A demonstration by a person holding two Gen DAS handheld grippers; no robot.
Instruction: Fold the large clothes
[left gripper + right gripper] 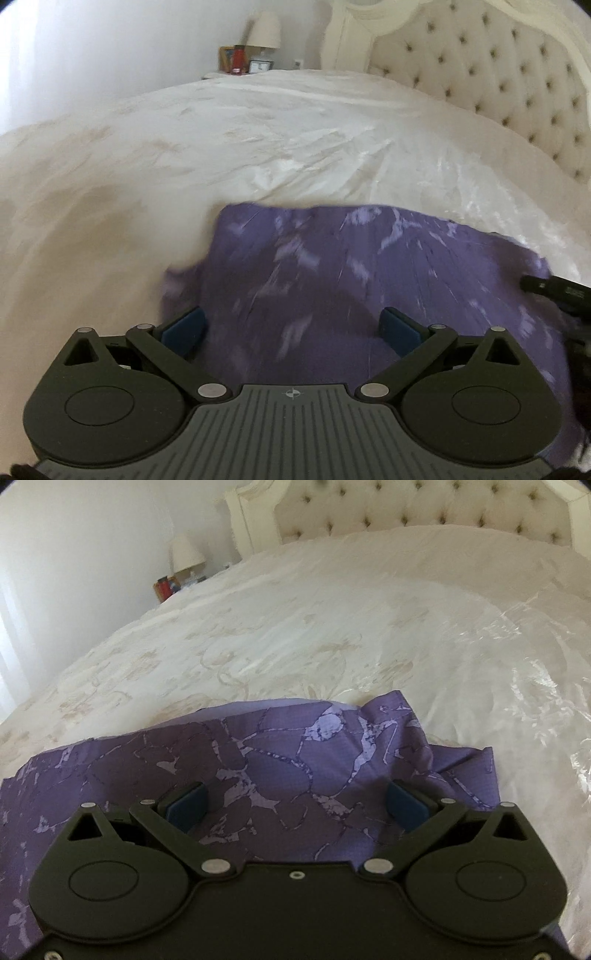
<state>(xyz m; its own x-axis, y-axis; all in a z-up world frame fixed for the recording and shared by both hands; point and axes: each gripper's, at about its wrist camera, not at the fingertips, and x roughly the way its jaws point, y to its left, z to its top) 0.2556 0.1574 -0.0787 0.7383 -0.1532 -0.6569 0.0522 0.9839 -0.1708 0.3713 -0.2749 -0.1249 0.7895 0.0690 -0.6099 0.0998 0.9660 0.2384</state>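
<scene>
Grippers, two: left gripper (293, 328) and right gripper (297, 803) both released (blue pads spread) above one purple garment (258, 760).

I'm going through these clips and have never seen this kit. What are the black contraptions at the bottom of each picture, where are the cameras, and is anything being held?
Each picture comes from a camera mounted on a hand-held two-finger gripper, looking forward along its fingers. One shows the left gripper, the other the right gripper. Both stand open with blue pads, gripping nothing. Beneath them a purple patterned garment lies on a white satin bedspread, with a cream tufted headboard beyond.
</scene>
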